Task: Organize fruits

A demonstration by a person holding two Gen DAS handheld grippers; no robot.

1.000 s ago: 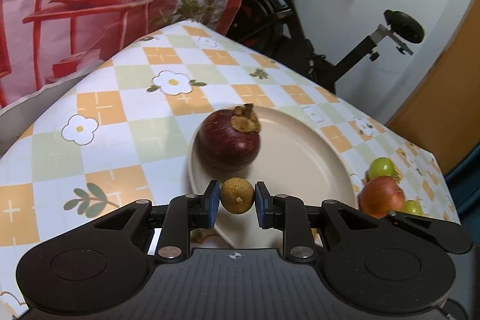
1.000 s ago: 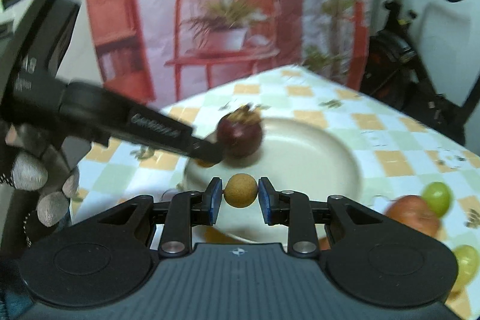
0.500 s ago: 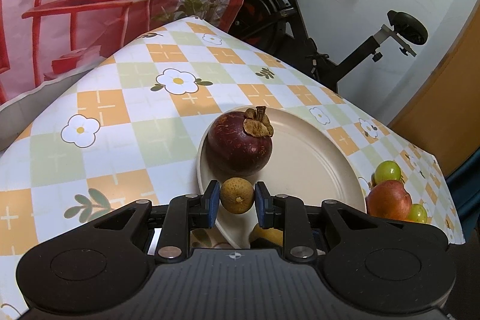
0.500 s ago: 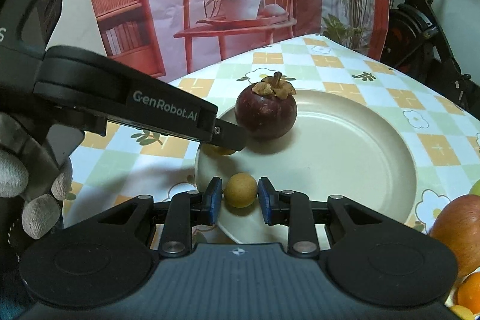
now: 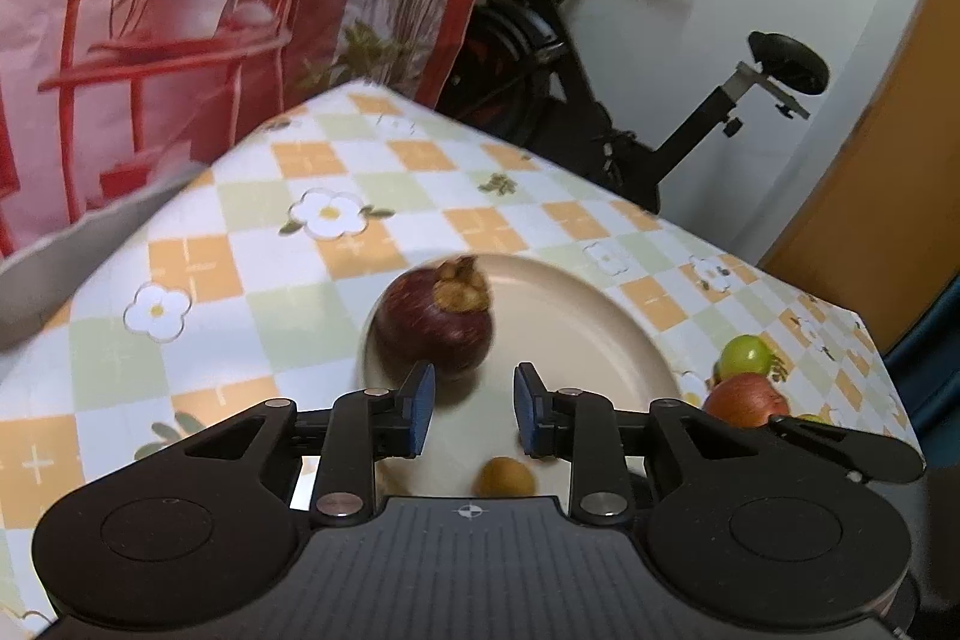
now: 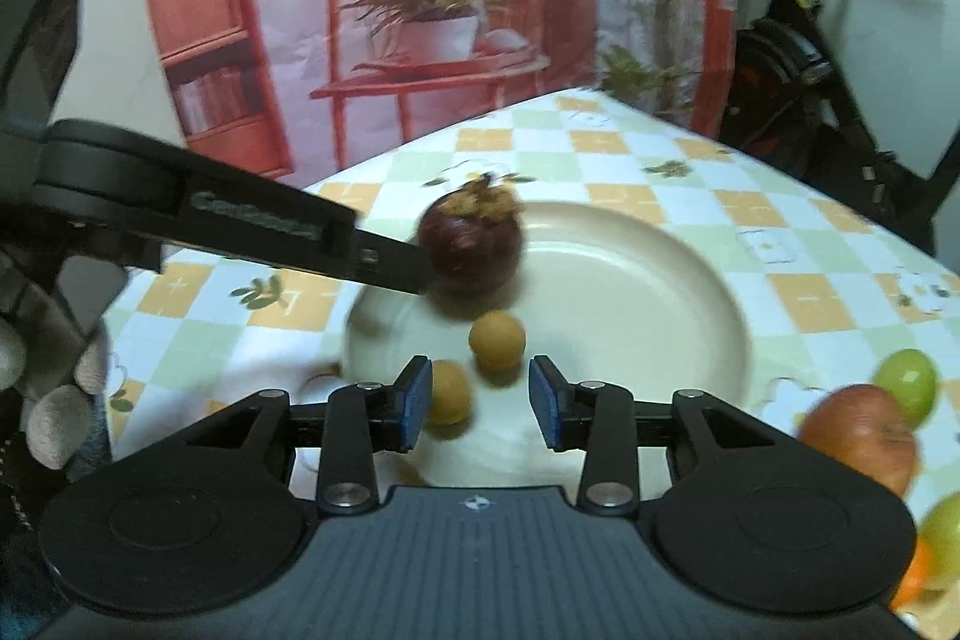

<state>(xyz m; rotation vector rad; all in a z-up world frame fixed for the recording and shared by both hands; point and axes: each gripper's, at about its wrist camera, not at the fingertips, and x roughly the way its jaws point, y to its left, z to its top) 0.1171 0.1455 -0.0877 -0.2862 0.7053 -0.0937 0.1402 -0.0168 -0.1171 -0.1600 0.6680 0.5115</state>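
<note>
A cream plate holds a dark purple mangosteen and two small tan longans. My left gripper is open and empty above the plate's near rim, just in front of the mangosteen; one longan lies below it. My right gripper is open and empty over the two longans. The left gripper's arm shows in the right wrist view, its tip beside the mangosteen.
To the plate's right lie a red apple, green fruits and an orange. The checked tablecloth ends at edges left and behind. An exercise bike stands beyond.
Both grippers have opened and let go of their longans, which now lie on the plate. Both grippers have drawn back a little.
</note>
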